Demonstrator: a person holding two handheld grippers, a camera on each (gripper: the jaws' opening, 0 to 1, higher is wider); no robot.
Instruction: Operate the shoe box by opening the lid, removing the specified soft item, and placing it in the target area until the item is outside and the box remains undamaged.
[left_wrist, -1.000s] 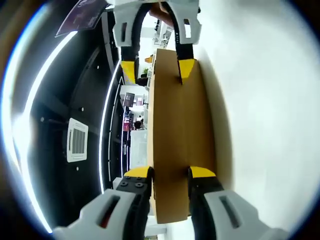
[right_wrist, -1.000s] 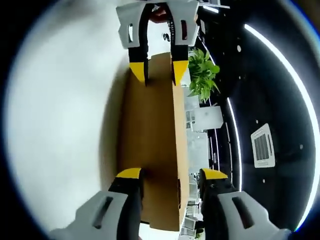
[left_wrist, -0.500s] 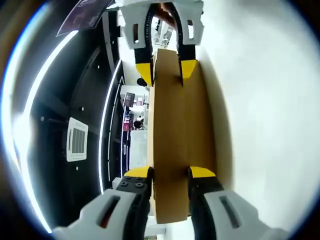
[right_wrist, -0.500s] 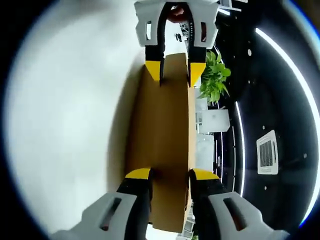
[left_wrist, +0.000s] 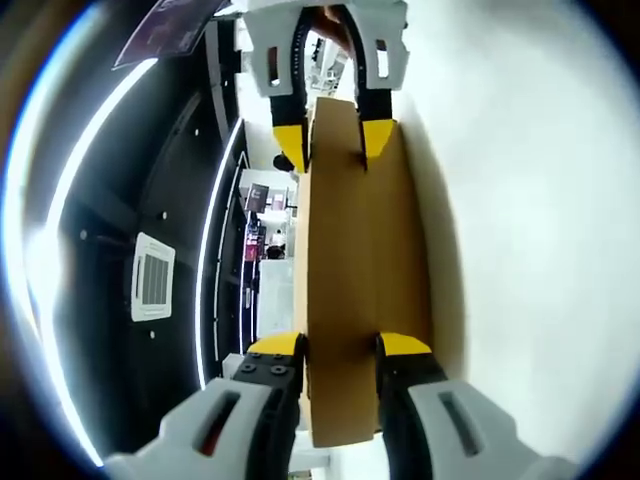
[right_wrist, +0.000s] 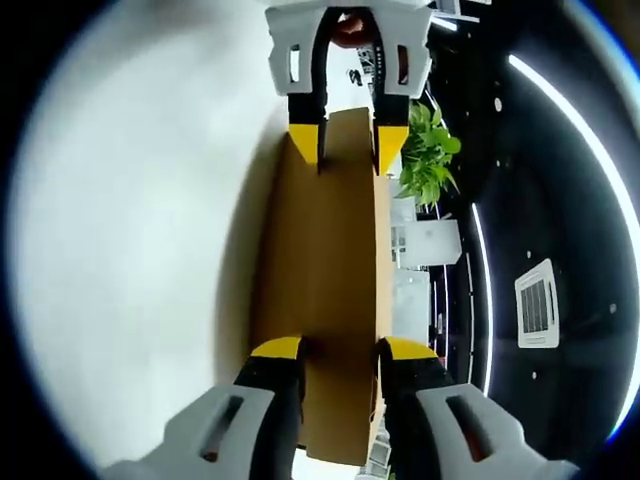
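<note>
The brown cardboard shoe box (left_wrist: 350, 260) runs lengthwise up the middle of the left gripper view, and both views are rolled sideways. My left gripper (left_wrist: 340, 346) is shut on its near end, a yellow fingertip pressed to each side. At the far end the right gripper (left_wrist: 329, 138) clamps the box's edge. In the right gripper view the same shoe box (right_wrist: 325, 270) stretches away from my right gripper (right_wrist: 341, 349), which is shut on its near end. The left gripper (right_wrist: 347, 141) grips the opposite end there. The box's inside is hidden.
A white table surface (left_wrist: 520, 220) lies along one side of the box, also seen as the white surface (right_wrist: 130, 230). On the other side are a dark ceiling with light strips and an air vent (left_wrist: 152, 277). A green plant (right_wrist: 425, 155) stands beyond the box.
My right gripper's jaws, wide apart a second ago, have closed onto the box's end. The right view has shifted slightly. The left gripper keeps its hold.
</note>
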